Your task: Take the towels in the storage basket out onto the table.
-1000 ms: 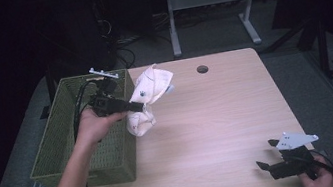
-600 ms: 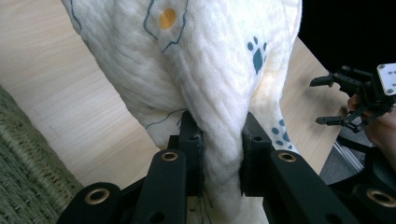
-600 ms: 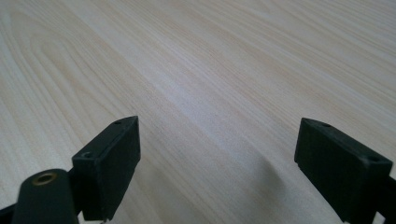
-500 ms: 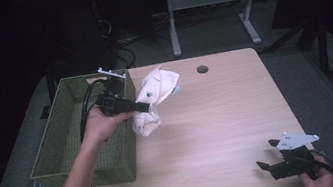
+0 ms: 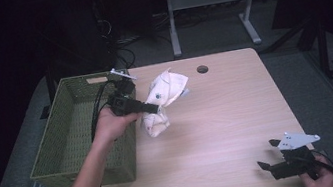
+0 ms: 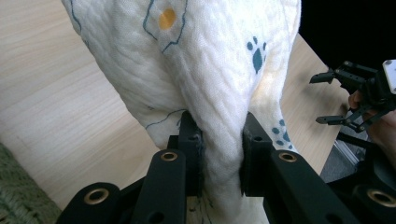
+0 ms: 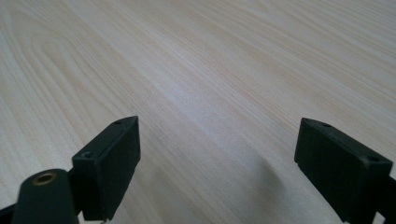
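White printed cloth [image 5: 163,99]: pinched in the clamped left gripper [image 5: 154,109], lifted just beside the green basket [image 5: 77,133], seemingly for dropping in. Right gripper [image 5: 265,156]: jaws wide, empty, far from basket, idle.

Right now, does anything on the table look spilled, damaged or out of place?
Nothing stands out. The left tongs pinch a bunched white printed cloth beside the green woven basket; the right tongs sit open over bare table.

Left gripper [image 5: 154,109]: black jaws, brass-ringed screw holes, black cable, grey triangular plate. Right gripper [image 5: 268,154]: same build. Forearms bare.
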